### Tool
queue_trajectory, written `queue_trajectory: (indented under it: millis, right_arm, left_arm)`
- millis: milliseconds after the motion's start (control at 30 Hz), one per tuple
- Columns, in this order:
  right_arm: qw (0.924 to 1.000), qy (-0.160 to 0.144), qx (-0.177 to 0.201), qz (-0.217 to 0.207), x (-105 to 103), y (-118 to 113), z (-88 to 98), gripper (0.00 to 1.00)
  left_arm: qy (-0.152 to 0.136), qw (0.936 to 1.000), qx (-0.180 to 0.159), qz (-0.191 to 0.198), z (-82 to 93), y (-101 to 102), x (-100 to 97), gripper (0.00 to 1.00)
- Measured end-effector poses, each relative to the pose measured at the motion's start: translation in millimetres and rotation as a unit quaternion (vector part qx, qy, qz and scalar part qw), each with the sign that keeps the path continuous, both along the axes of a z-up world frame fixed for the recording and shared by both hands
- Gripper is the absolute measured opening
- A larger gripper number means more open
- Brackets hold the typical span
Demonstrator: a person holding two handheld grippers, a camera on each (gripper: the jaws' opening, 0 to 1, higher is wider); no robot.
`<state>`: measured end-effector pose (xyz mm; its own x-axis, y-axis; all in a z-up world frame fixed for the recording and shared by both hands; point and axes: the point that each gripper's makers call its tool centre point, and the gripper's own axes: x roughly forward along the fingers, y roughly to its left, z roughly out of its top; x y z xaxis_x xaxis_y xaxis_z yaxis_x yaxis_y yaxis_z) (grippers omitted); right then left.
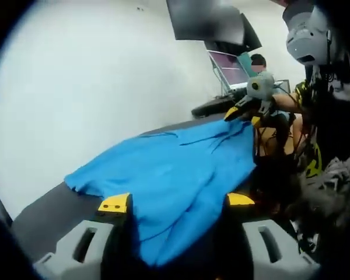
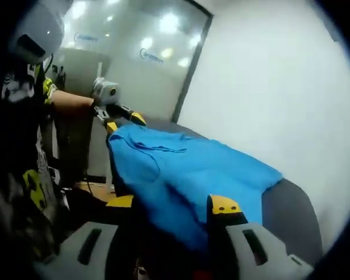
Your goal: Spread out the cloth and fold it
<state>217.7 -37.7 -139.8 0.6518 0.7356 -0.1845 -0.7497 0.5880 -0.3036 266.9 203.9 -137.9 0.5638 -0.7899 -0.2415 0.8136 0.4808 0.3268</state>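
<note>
Although two pale logos glow on the glass wall [image 2: 134, 46] in the right gripper view, their lettering is too blurred to read, and no other writing can be made out.

A blue cloth [image 1: 175, 175] is stretched between the two claws, its far side draped on the dark grey counter [image 1: 52, 216] and its near edge lifted along the counter's side. In the left gripper view the left claw [image 1: 178, 203] rises from the bottom with its yellow tips set fairly wide apart, and the cloth's near corner hangs down between them; whether the tips truly pinch the fabric cannot be told. At the cloth's far corner the right claw [image 1: 245, 114] sits closed on the edge, a person's hand behind it.

From the right gripper view the same cloth [image 2: 192, 175] runs away from the right claw [image 2: 172, 204], whose yellow tips flank the near corner, again with the grip itself hidden by fabric. At the far corner the left claw [image 2: 121, 119] has its tips drawn together on the cloth.

Seen from the left gripper, a dark screen [image 1: 210, 20] hangs on the white wall and a seated person [image 1: 258, 61] is beyond the counter; from the right gripper, the glass wall and ceiling light reflections appear instead.
</note>
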Motion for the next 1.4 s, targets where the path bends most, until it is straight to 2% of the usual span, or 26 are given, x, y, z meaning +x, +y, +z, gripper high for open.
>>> queue_trajectory:
  millis: [133, 233, 300, 333, 367, 467, 567, 633, 667, 700, 733, 767, 800, 833, 900, 933, 967, 1033, 1067, 1100, 1200, 1267, 1333, 1400]
  right_arm:
    - [0.9993, -0.011, -0.004, -0.034, 1, -17, 2.1, 0.44]
    - [0.9915, -0.033, -0.004, -0.126, 20, -42, 10.1, 0.42]
    - [0.9859, -0.019, -0.007, -0.166, 29, -57, 4.0, 0.36]
    - [0.9862, 0.004, 0.015, -0.165, 27, -55, 1.9, 0.37]
    - [0.9868, 0.008, 0.009, -0.161, 26, -54, 2.0, 0.37]
    - [0.9896, -0.019, -0.016, -0.142, 24, -45, 4.0, 0.35]
    - [0.9932, -0.01, -0.012, -0.115, 32, -30, 1.3, 0.28]
    - [0.994, 0.015, 0.016, -0.107, 40, -27, -1.1, 0.22]
    - [0.9896, 0.046, 0.053, -0.126, 45, -33, -1.5, 0.12]
    - [0.9829, 0.073, 0.098, -0.138, 48, -38, 1.9, 0.04]
    - [0.9774, 0.087, 0.132, -0.14, 49, -41, 8.4, 0.0]
    - [0.9751, 0.093, 0.153, -0.131, 48, -41, 14.8, 0.0]
    - [0.9756, 0.092, 0.154, -0.126, 48, -40, 19.1, 0.0]
    - [0.9766, 0.089, 0.148, -0.128, 48, -41, 22.5, 0.0]
    - [0.9814, 0.06, 0.136, -0.122, 49, -36, 35.8, 0.0]
    - [0.9843, 0.04, 0.129, -0.114, 47, -34, 45.0, 0.0]
    - [0.9869, 0.027, 0.121, -0.103, 44, -31, 53.1, 0.0]
    - [0.9851, 0.026, 0.135, -0.104, 39, -34, 70.8, 0.0]
    - [0.9811, 0.027, 0.164, -0.098, 37, -35, 87.2, 0.0]
    - [0.9803, 0.034, 0.17, -0.095, 34, -37, 94.7, 0.0]
    - [0.9857, 0.012, 0.136, -0.098, 33, -42, 113.4, 0.0]
    - [0.9871, 0.005, 0.129, -0.095, 27, -41, 127.4, 0.0]
    - [0.9872, -0.014, 0.134, -0.085, 19, -40, 143.6, 0.0]
    - [0.9849, -0.043, 0.149, -0.077, 6, -42, 166.6, 0.0]
  left_arm:
    - [-0.009, 0.9993, -0.013, 0.032, 0.5, 18, 7.7, 0.56]
    - [-0.013, 0.9977, -0.021, 0.062, 1.3, 31, 14.5, 0.51]
    - [-0.026, 0.9965, -0.011, 0.078, 1.3, 35, 19.3, 0.42]
    - [-0.029, 0.9961, -0.002, 0.083, -0.4, 36, 21.2, 0.38]
    - [-0.029, 0.9962, -0.001, 0.082, -0.5, 35, 21.1, 0.37]
    - [-0.028, 0.9969, 0.003, 0.074, -1.8, 33, 22.3, 0.34]
    - [-0.022, 0.9976, -0.007, 0.066, -3.6, 30, 27.1, 0.33]
    - [-0.033, 0.9977, -0.001, 0.059, -4.0, 29, 30.2, 0.28]
    - [-0.039, 0.9962, 0.012, 0.077, -4.9, 34, 34.5, 0.24]
    - [-0.028, 0.9957, 0.011, 0.087, -6.2, 35, 35.6, 0.19]
    - [-0.008, 0.9958, 0.019, 0.089, -10.2, 34, 32.3, 0.12]
    - [-0.001, 0.996, 0.022, 0.086, -10.8, 31, 30.4, 0.11]
    - [-0.008, 0.9954, 0.02, 0.093, -5.8, 30, 30.9, 0.07]
    - [-0.003, 0.996, 0.028, 0.084, -4.5, 28, 27.4, 0.07]
    - [-0.007, 0.9959, 0.028, 0.086, 7.6, 26, 24.9, 0.06]
    - [-0.015, 0.9958, 0.014, 0.089, 18.9, 24, 25.1, 0.06]
    - [-0.016, 0.9932, 0.0, 0.116, 29.2, 28, 29.0, 0.06]
    - [-0.029, 0.9905, -0.027, 0.132, 49.7, 28, 28.8, 0.06]
    - [-0.032, 0.9882, -0.035, 0.146, 58.2, 30, 29.5, 0.06]
    - [-0.032, 0.9843, -0.029, 0.171, 64.4, 35, 31.2, 0.06]
    - [-0.066, 0.985, 0.006, 0.159, 94.8, 32, 20.6, 0.05]
    - [-0.073, 0.9851, 0.005, 0.156, 113.7, 31, 14.1, 0.05]
    - [-0.092, 0.9838, 0.0, 0.154, 140.3, 32, 5.2, 0.05]
    - [-0.097, 0.9832, -0.006, 0.155, 160.9, 31, -6.4, 0.05]
